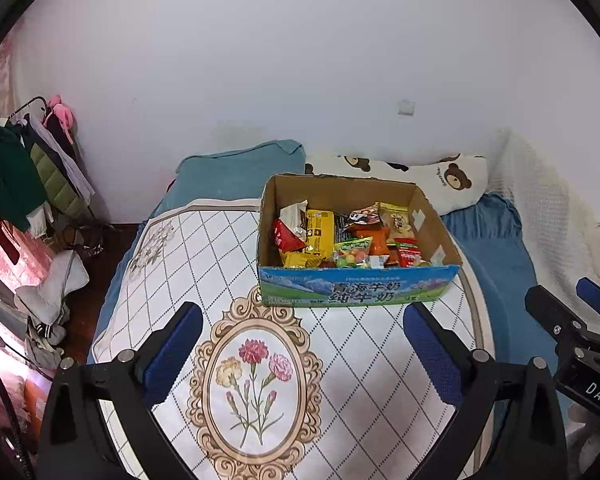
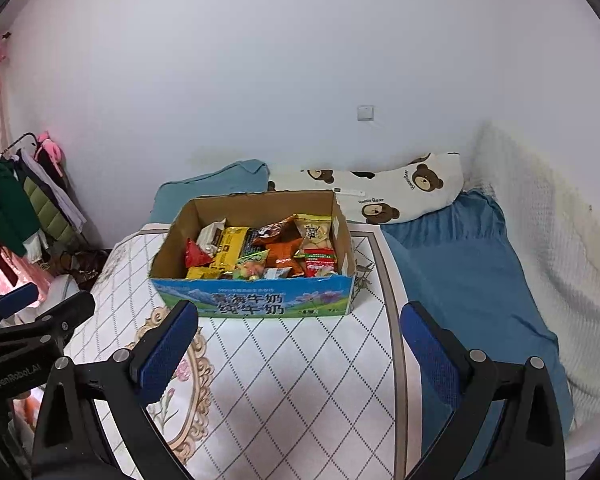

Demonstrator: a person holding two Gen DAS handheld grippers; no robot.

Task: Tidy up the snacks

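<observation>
An open cardboard box (image 1: pixel 352 286) with a blue and green printed front stands on a white quilted mat on the bed; it also shows in the right wrist view (image 2: pixel 256 300). Several snack packets (image 1: pixel 340 240) lie inside it, yellow, red, orange and green ones (image 2: pixel 268 252). My left gripper (image 1: pixel 302 320) is open and empty, hovering above the mat just short of the box. My right gripper (image 2: pixel 300 320) is open and empty, also just short of the box front. Each gripper shows at the edge of the other's view.
The quilted mat (image 1: pixel 260 360) with a flower emblem covers a blue bedsheet (image 2: pixel 460 272). A blue pillow (image 1: pixel 240 168) and a bear-print pillow (image 2: pixel 400 188) lie behind the box against the white wall. A clothes rack (image 1: pixel 28 160) stands at the left beside the bed.
</observation>
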